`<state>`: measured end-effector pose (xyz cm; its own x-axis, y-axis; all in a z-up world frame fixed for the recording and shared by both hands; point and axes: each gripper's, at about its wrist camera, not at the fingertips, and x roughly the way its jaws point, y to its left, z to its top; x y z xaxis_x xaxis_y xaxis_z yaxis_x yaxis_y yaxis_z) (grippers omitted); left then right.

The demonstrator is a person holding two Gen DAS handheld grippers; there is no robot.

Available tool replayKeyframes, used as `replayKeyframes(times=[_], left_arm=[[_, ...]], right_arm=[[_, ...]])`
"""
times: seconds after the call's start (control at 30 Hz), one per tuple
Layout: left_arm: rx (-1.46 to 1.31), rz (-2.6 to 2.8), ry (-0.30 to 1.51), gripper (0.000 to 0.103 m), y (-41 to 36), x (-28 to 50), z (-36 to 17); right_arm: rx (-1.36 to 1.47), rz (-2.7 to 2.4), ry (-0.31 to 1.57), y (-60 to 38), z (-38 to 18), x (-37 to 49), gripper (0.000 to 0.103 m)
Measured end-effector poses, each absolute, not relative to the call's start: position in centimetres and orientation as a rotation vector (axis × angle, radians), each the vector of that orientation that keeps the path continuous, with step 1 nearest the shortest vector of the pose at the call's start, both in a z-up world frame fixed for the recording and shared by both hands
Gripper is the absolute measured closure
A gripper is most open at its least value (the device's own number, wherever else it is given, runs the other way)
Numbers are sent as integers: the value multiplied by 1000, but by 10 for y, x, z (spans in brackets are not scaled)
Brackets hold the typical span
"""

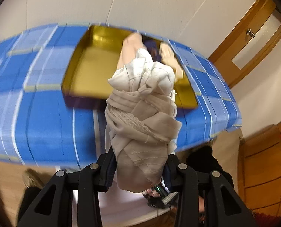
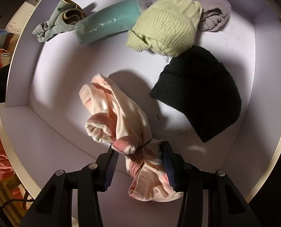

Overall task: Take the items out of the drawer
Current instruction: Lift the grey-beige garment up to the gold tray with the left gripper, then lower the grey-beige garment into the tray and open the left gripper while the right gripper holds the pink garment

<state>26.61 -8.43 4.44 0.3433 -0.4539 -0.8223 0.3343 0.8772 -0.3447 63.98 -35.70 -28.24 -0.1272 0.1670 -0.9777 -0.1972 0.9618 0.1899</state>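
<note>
Beige and white crumpled cloth bundle (image 1: pixel 140 117) fills your left wrist view, and only that view shows the blue plaid bedspread (image 1: pixel 36 117) with the shallow gold-lined tray (image 1: pixel 87 64) lying on it. Your left gripper (image 1: pixel 140 172) is clamped on the bundle's lower end, jaws narrowed against the fabric on both sides, holding it up in front of the tray. Pale and dark items in the tray's far corner are too blurred to name.

Your right wrist view alone shows the white drawer (image 2: pixel 51 124) from above. Your right gripper (image 2: pixel 140 162) has its 2 fingers partly open around the pink and cream bunched garment (image 2: pixel 119 117), near the drawer's front wall; both pads touch the fabric, but you cannot tell whether it is gripped. Beyond that garment lie a black knitted beanie (image 2: pixel 199 96), a pale green ribbed knit hat (image 2: pixel 165 24), a teal plastic-wrapped roll (image 2: pixel 108 22), a grey-green rolled cloth (image 2: pixel 59 20) and a lilac fleece item (image 2: pixel 214 13).
</note>
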Motion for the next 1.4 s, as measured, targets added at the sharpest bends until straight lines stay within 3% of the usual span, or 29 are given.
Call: replayKeyframes(times=[0.33,0.7,1.1,1.4], left_arm=[[17,-403,1099,62,-113,357,59],[51,-251,1180,62,-123,460,22],[88,-217,1204,61,-145,499,-5],[47,-180,1157,57,-138,500,6]], right_arm=[[55,307,1690,-367,-286,643,57],[160,314,1717,-385,-295,652,57],[233,307,1737,-397,-295,661,57],[249,301,1739,-400,-294,663,57]])
